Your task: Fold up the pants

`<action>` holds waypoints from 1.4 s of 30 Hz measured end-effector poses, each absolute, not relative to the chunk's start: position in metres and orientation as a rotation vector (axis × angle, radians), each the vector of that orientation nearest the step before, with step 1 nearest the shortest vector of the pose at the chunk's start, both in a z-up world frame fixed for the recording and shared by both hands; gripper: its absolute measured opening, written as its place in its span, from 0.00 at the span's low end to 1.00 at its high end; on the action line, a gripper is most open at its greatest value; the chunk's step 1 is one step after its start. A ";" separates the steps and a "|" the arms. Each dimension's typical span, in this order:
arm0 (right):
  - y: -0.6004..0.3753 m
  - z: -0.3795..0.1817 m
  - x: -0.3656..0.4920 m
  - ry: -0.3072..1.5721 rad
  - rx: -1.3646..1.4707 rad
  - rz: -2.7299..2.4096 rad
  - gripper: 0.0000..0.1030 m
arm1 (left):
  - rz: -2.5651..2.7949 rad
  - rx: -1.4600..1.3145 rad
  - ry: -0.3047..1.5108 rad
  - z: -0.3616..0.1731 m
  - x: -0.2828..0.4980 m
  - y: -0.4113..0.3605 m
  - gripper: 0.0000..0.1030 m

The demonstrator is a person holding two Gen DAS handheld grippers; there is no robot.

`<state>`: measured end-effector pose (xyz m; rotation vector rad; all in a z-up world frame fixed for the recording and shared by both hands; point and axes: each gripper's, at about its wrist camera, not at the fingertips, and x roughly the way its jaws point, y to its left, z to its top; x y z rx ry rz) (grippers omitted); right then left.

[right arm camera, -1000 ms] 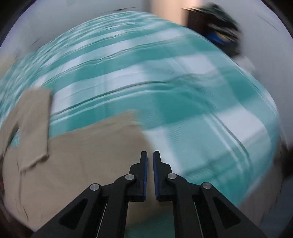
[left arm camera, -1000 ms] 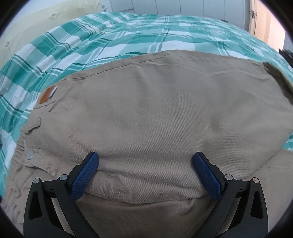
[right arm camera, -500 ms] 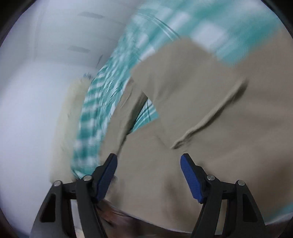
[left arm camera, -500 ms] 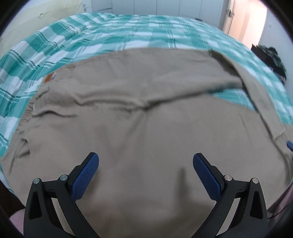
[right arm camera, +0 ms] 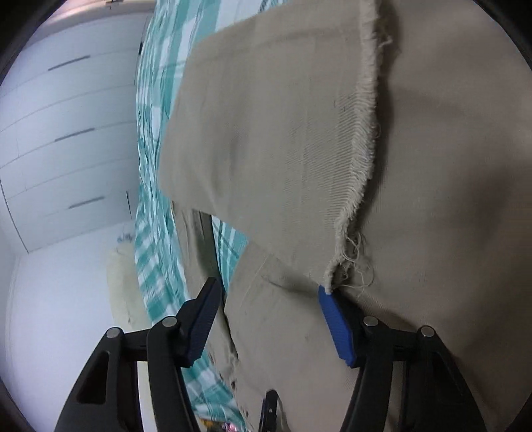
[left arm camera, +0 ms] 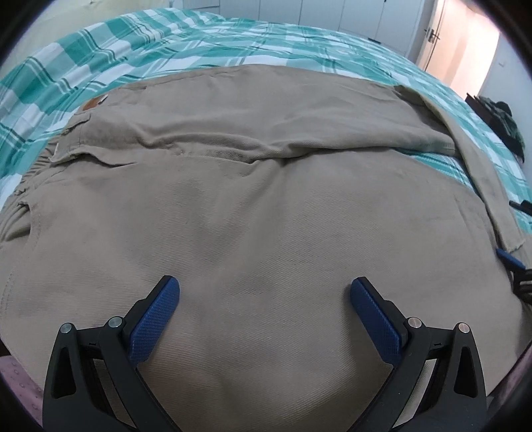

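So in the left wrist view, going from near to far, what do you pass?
Left gripper → pants → checked bedspread → white cupboard doors.

A bed (left arm camera: 232, 43) with a teal-and-white checked cover fills most of the room. Beyond its far edge runs a row of white wardrobe doors (left arm camera: 332, 13) with flat fronts. To the right of these doors stands a door with a metal handle (left arm camera: 431, 33), and warm pinkish light (left arm camera: 472, 56) falls through the opening beside it. A cream pillow (left arm camera: 43, 36) lies at the bed's left end. At the bed's right side sits a dark heap (left arm camera: 502, 123) too blurred to identify.
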<state>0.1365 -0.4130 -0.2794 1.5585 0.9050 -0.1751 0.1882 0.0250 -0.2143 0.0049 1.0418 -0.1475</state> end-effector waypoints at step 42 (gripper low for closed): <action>-0.529 -0.085 -0.024 0.500 0.734 -0.165 0.02 | -0.278 -0.529 1.195 -0.183 0.347 0.016 0.99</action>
